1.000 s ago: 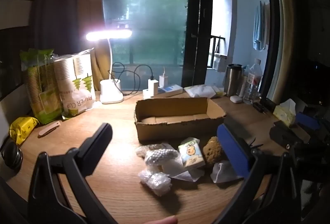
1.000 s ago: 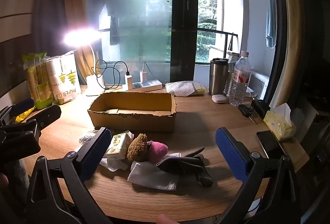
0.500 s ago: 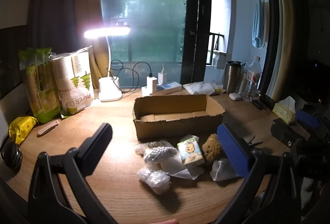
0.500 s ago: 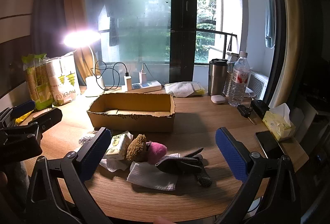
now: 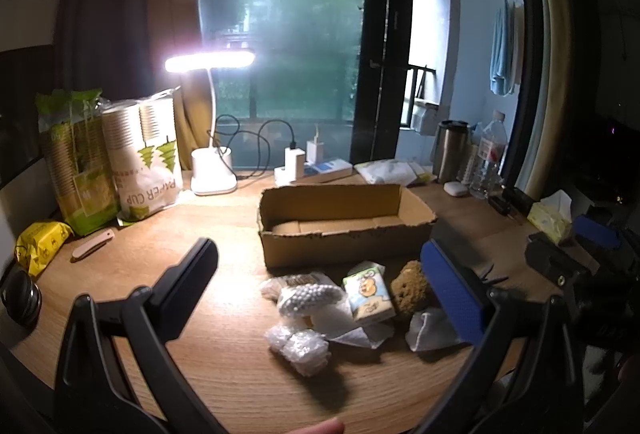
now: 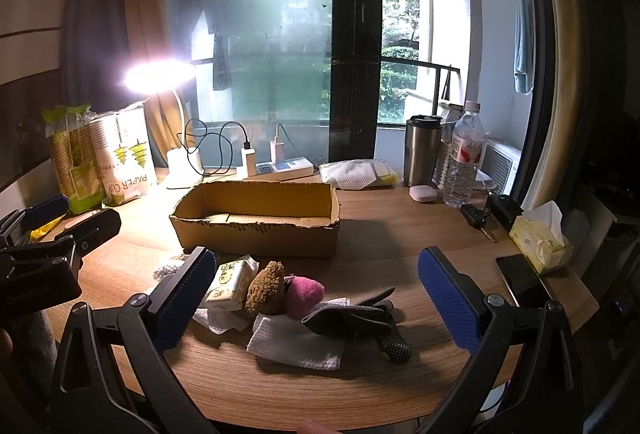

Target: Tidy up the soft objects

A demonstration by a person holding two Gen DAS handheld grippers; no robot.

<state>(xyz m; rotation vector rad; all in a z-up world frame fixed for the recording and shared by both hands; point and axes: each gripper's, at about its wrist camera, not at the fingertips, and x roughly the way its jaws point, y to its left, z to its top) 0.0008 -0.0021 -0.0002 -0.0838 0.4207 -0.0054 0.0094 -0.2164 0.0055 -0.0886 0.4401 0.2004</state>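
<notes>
- Left claw (image 5: 320, 274) gapes wide, empty, above the wooden desk (image 5: 200, 234).
- Right claw (image 6: 312, 294) likewise wide, empty.
- Brown sponge (image 6: 266, 288), pink pom-pom (image 6: 306, 292), grey glove (image 6: 352, 320) lie clustered before the open cardboard box (image 6: 256, 234).

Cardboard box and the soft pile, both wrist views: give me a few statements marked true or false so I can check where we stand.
1. The cardboard box holds no soft items. True.
2. The right gripper is clamped on the brown sponge. False: it is open, holding nothing.
3. The pink ball lies beside the brown sponge. True.
4. The left gripper is shut. False: it is open.
5. The desk lamp is off. False: it is lit.
</notes>
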